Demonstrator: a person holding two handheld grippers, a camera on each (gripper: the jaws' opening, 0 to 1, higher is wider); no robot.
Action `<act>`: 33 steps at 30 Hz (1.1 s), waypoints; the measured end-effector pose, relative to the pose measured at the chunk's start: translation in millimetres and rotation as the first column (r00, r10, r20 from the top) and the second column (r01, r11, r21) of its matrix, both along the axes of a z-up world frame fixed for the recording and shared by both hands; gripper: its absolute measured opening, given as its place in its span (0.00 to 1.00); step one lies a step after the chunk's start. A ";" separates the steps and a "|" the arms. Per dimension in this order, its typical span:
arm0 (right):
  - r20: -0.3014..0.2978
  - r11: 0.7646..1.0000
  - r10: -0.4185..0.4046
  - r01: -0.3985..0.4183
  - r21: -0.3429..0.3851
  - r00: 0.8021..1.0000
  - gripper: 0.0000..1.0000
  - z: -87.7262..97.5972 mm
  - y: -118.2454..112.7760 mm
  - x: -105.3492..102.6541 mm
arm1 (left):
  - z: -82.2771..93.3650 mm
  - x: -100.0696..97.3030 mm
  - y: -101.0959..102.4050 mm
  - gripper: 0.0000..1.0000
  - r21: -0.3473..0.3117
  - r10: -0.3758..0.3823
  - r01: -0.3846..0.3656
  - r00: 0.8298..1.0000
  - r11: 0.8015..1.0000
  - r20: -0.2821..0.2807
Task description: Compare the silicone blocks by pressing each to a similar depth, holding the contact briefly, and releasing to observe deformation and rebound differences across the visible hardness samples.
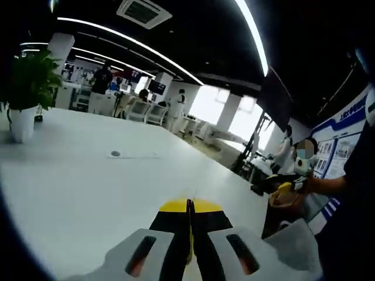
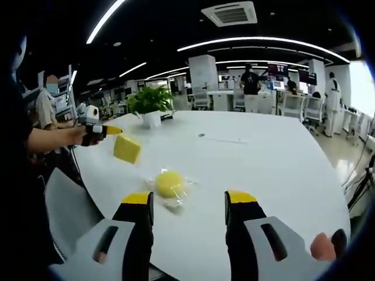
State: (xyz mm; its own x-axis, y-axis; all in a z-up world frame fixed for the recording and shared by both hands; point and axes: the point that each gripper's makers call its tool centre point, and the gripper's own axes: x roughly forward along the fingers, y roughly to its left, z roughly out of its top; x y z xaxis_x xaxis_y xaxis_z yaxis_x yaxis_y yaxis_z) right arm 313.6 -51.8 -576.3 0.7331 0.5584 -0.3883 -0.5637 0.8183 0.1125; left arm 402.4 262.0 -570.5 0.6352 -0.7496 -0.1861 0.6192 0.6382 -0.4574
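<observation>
While the right gripper (image 2: 188,208) stands with its yellow-tipped black jaws spread wide and nothing between them, the round yellow silicone ball (image 2: 170,183) lies just ahead of them, nearer the left-hand jaw, on a scrap of clear crinkled plastic wrap (image 2: 177,198) on the white table (image 2: 281,170). That offset is the first risk, in my judgement: closing or pressing from here could catch the ball off-centre and roll it aside, or drag the wrap. Farther ahead and to the left, the left gripper (image 2: 108,130) pinches the yellow rectangular silicone block (image 2: 127,148) by its upper corner, above the table. In the left gripper view the left gripper's (image 1: 190,206) jaws sit pressed together. So thin a hold could let the block swing or drop. Beyond stands a green potted plant in a white pot (image 2: 150,104).
</observation>
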 end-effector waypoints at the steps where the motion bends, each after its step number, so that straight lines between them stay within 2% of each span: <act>1: -0.001 1.000 0.001 -0.001 -0.002 1.000 0.44 -0.1 0.6 -0.7 | -2.8 0.6 0.3 0.00 0.001 0.005 -0.005 1.000 1.000 0.000; 11: -0.010 1.000 -0.003 0.003 -0.021 1.000 0.43 -2.3 -1.5 -6.1 | -35.3 -5.2 0.8 0.00 0.007 -0.004 0.005 0.995 1.000 -0.100; 12: -0.012 1.000 -0.007 0.007 -0.022 1.000 0.43 -3.0 -2.9 -7.1 | -33.1 -4.6 1.0 0.00 -0.013 -0.003 0.002 0.996 1.000 -0.091; 13: -0.014 1.000 -0.011 0.010 -0.022 1.000 0.43 -3.8 -3.9 -7.7 | -31.7 -1.3 5.2 0.00 -0.049 0.030 -0.035 0.994 0.998 -0.101; 14: -0.017 1.000 -0.014 0.014 -0.021 1.000 0.43 -4.7 -4.5 -9.0 | -34.7 -0.8 8.4 0.00 -0.037 0.031 -0.035 0.995 0.999 -0.099; 17: -0.027 0.999 -0.015 0.015 -0.028 1.000 0.42 -7.4 -3.4 -12.3 | -36.1 3.9 16.4 0.00 -0.061 0.054 -0.061 0.992 0.996 -0.112; 23: -0.036 0.999 -0.018 0.017 -0.034 0.999 0.42 -9.6 -0.3 -16.5 | -36.7 6.6 20.2 0.00 -0.026 0.071 -0.074 0.994 0.997 -0.086; 28: -0.041 0.999 -0.014 0.012 -0.043 0.999 0.41 -12.0 -1.2 -19.2 | -38.8 10.0 24.3 0.00 -0.027 0.096 -0.099 0.991 0.995 -0.092; 30: -0.046 0.999 -0.019 0.017 -0.046 0.999 0.41 -12.8 -2.4 -19.8 | -50.1 7.2 23.9 0.00 0.023 0.095 -0.093 0.990 0.995 -0.104; 31: -0.047 0.999 -0.020 0.018 -0.045 0.999 0.41 -12.9 -2.4 -20.0 | -62.1 4.4 25.2 0.00 0.082 0.095 -0.085 0.989 0.993 -0.117; 33: -0.046 0.999 -0.020 0.018 -0.041 0.999 0.40 -13.0 -1.7 -21.6 | -78.4 3.1 26.5 0.00 0.148 0.092 -0.072 0.987 0.986 -0.133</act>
